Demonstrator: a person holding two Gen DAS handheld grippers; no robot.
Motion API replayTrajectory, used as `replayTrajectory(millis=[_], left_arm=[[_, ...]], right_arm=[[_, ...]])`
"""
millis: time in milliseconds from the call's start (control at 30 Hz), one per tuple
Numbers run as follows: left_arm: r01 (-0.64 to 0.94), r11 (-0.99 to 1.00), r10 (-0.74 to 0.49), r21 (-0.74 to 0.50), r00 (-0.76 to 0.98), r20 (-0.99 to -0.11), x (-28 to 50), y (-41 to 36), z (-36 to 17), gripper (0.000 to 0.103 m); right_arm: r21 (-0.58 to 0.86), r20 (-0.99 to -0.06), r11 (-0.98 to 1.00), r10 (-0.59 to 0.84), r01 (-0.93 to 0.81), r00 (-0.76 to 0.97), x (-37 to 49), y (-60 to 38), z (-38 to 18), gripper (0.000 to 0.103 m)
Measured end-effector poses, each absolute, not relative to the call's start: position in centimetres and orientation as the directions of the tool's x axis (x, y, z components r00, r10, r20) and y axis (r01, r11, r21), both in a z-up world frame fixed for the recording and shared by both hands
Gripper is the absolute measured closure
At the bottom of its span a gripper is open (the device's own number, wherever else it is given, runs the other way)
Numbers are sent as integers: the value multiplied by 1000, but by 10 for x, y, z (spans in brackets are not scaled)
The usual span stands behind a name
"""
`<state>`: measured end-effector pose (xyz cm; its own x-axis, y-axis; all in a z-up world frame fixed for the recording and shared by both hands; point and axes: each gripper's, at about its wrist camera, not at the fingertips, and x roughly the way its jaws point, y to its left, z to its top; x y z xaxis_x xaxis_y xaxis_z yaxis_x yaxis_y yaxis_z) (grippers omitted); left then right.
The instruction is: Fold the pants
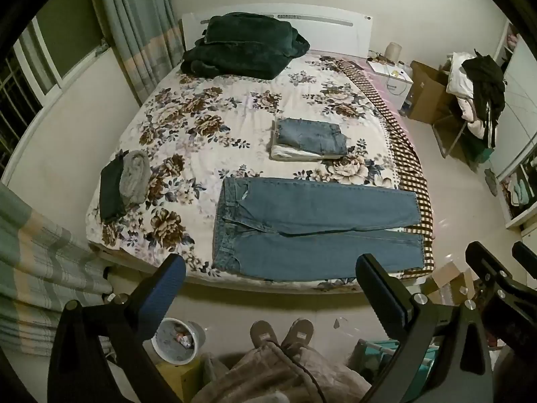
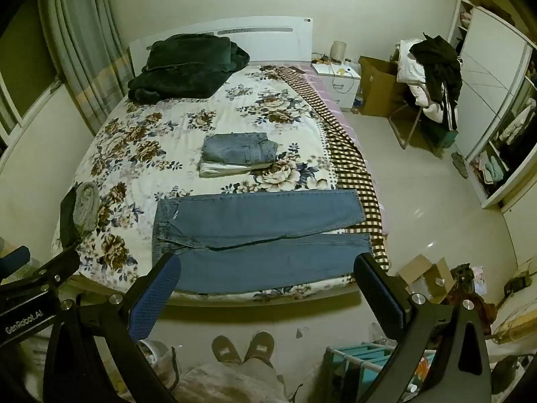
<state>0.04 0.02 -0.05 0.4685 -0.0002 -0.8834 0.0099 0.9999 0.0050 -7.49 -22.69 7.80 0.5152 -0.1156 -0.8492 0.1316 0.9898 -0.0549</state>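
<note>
A pair of blue jeans (image 1: 312, 228) lies flat across the near edge of the bed, waistband to the left, both legs stretched right. It also shows in the right wrist view (image 2: 261, 238). My left gripper (image 1: 270, 268) is open and empty, held above the floor in front of the bed's near edge. My right gripper (image 2: 268, 268) is open and empty too, beside the left one; it shows at the right of the left wrist view (image 1: 496, 252).
A folded stack with jeans on top (image 1: 308, 137) lies mid-bed. A dark blanket (image 1: 241, 47) is at the headboard, dark and grey garments (image 1: 124, 184) at the left edge. A bin (image 1: 178, 339), boxes (image 2: 426, 275) and a blue rack (image 2: 362, 359) stand on the floor.
</note>
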Motion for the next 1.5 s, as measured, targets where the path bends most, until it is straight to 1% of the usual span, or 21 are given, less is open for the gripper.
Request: replayTrajectory(millis=[333,467,500,967,1067,1500], left_arm=[[13,1000,-11,-5,461,-887,1,1,-1,0],[10,1000,-10,-6,460,-888,-5,3,-11,0],[11,1000,-9,-5,461,-887,-6,3,-12,0],[7,1000,-14,-12,453,-892,2,6,-11,0],[7,1000,-16,-15,451,-893,3,8,-11,0],[5,1000,-12,-11,453,-892,3,6,-10,0]], right_arm=[[-57,-851,991,-110,119,514,-71,-222,76,0],[-58,-850,992,-107,109,516,-75,-223,79,0],[-61,-854,992,-110,113,508,-70,-221,72,0],[-69,-862,992,-114,110,493,-69,-209,71,0],[-69,-864,992,-114,110,490,-70,-202,56,0],[-67,-865,992,-113,110,488,-67,-205,58,0]])
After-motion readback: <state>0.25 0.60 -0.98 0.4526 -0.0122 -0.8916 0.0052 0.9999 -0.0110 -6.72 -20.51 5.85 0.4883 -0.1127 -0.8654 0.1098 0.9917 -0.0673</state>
